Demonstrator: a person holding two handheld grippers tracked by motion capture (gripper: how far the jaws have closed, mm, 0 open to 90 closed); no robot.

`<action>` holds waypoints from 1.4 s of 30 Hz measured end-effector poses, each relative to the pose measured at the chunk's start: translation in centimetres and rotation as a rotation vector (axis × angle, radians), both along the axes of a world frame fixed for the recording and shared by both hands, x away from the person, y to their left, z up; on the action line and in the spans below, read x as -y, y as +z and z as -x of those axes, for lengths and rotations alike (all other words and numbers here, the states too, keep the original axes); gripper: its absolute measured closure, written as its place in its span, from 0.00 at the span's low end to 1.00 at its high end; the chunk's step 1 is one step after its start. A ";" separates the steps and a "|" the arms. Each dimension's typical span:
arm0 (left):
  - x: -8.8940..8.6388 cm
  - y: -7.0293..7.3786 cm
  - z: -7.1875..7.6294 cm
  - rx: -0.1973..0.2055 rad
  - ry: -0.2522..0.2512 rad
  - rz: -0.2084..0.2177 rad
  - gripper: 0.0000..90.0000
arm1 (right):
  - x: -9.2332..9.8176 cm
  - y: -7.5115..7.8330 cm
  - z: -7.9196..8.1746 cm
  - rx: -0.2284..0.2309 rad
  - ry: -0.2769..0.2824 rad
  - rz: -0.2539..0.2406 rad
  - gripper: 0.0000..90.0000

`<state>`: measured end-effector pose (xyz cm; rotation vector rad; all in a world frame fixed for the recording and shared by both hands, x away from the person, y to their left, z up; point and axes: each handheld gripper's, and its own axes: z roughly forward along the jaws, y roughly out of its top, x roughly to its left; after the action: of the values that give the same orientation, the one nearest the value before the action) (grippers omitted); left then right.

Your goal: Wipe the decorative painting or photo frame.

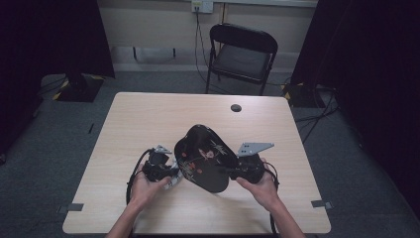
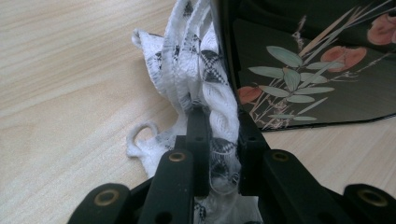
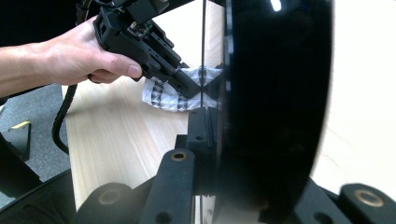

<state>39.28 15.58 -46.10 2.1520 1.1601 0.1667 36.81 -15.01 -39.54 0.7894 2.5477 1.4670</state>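
Note:
A glossy black case (image 1: 203,158) with a flower pattern is tilted up at the middle of the table (image 1: 148,119). My right gripper (image 1: 229,171) is shut on its right rim. In the right gripper view the case's black edge (image 3: 275,93) covers one jaw of that gripper (image 3: 212,116). My left gripper (image 1: 171,174) is at the case's left side, shut on a white lace cloth (image 1: 174,182). In the left gripper view the cloth (image 2: 196,70) bunches up between the jaws (image 2: 219,116), right beside the patterned case (image 2: 317,70). The left gripper (image 3: 187,86) and cloth (image 3: 168,95) also show beyond the case.
A round cable hole (image 1: 236,107) lies near the table's far edge. A black folding chair (image 1: 242,52) stands behind the table. Dark curtains hang at both sides, and cables run across the floor at the right.

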 end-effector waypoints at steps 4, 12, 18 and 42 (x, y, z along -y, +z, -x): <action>-0.9 0.7 -0.3 0.008 0.045 0.089 0.88 | 0.0 0.0 0.0 0.002 -0.004 0.000 0.90; -0.1 0.1 -0.1 -0.003 -0.010 0.017 0.88 | 0.0 0.0 -0.1 0.000 -0.008 -0.002 0.90; 0.7 -0.5 0.2 0.000 -0.024 -0.020 0.88 | 0.0 0.0 0.0 0.000 -0.012 -0.001 0.90; 0.1 -0.5 0.1 -0.006 -0.014 0.047 0.88 | 0.0 0.0 0.0 -0.002 -0.012 0.001 0.90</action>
<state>39.14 15.46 -46.56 2.1202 1.1412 0.1260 36.82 -14.98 -39.53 0.8048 2.5407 1.4622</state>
